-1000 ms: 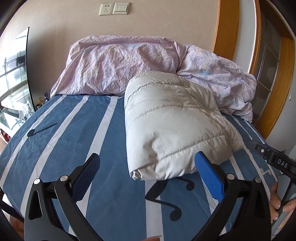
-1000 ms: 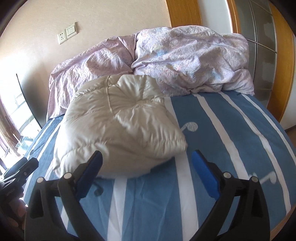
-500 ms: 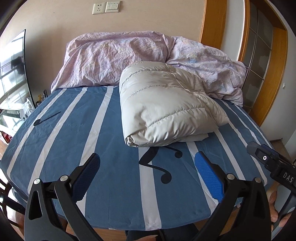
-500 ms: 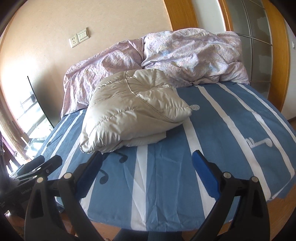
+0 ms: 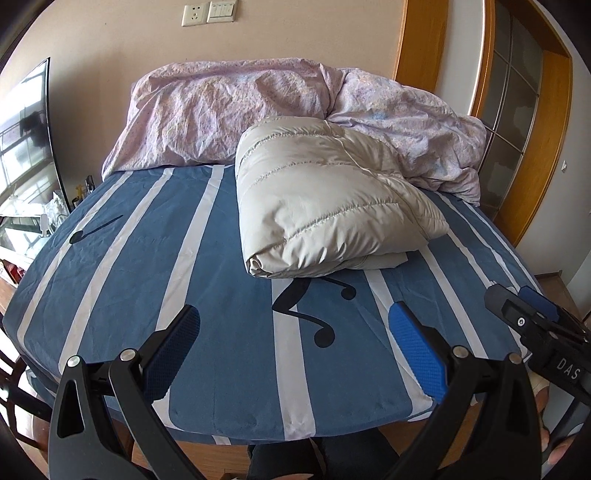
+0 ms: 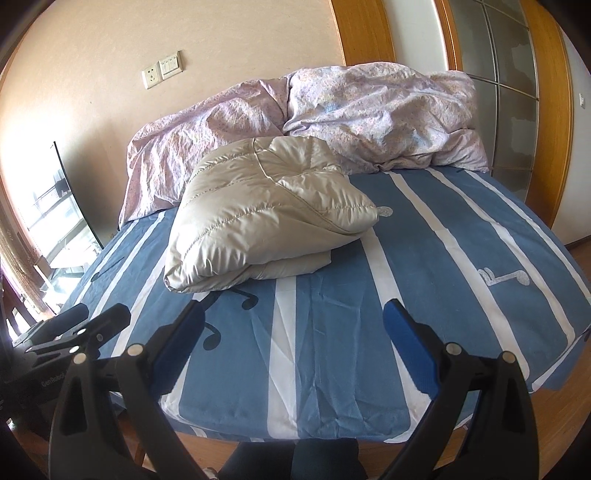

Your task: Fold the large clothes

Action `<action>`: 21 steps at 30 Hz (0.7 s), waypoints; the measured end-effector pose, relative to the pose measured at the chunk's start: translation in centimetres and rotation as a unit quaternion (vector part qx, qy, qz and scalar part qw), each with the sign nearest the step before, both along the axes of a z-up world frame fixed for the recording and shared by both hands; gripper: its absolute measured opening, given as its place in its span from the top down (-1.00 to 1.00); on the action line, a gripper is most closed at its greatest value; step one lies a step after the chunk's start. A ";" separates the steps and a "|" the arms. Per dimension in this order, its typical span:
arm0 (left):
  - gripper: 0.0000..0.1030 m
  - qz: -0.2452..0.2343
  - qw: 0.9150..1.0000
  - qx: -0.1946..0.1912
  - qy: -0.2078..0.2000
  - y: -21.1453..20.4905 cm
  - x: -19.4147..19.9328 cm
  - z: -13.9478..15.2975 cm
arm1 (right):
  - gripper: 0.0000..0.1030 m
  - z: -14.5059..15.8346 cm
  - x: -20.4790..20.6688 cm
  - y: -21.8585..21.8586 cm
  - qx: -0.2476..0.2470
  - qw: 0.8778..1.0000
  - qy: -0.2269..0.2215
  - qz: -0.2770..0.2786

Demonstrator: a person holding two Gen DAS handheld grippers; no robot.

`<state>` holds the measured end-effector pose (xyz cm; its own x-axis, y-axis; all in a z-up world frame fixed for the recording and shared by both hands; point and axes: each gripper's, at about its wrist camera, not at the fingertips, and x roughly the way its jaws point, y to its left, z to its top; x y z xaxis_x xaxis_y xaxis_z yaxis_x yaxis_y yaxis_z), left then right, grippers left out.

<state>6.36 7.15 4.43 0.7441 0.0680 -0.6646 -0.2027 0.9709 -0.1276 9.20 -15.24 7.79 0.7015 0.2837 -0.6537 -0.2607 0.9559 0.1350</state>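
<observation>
Jacket: a cream quilted down jacket point(image 5: 325, 206) lies folded into a thick bundle on the bed point(image 5: 147, 258), its far edge touching the lilac duvet; the rolled edge faces the foot of the bed, and a thinner layer sticks out under the bundle on that side.
Bed: a blue sheet with white stripes and black music notes; one large note point(image 5: 306, 310) is printed just in front of the jacket.
Duvet: a crumpled lilac duvet point(image 5: 229, 110) is heaped against the wall behind the jacket, across the head of the bed.
Left gripper: the left gripper point(image 5: 295, 354) hangs over the foot of the bed, well apart from the jacket; its blue-padded fingers point(image 5: 415, 350) stand wide apart with nothing between them.
Right gripper: the right gripper point(image 6: 291, 347) is also over the foot of the bed, well apart from the jacket, its fingers point(image 6: 410, 350) spread wide and empty.
Wall: a socket and switch plate point(image 5: 208, 13) sit on the beige wall above the duvet.
Door: a wooden-framed glass door point(image 6: 509, 92) stands beside the head of the bed.
</observation>
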 end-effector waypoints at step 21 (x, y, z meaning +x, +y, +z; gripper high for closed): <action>-0.97 -0.004 0.999 -0.049 0.003 1.1 0.2 0.0 | -0.89 0.1 0.8 -0.4 0.019 0.999 0.024 0.010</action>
<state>6.59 8.24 4.47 0.7401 -0.0046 -0.6725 -0.1954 0.9554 -0.2215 9.95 -15.60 7.85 0.6637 0.3224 -0.6750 -0.2719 0.9446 0.1839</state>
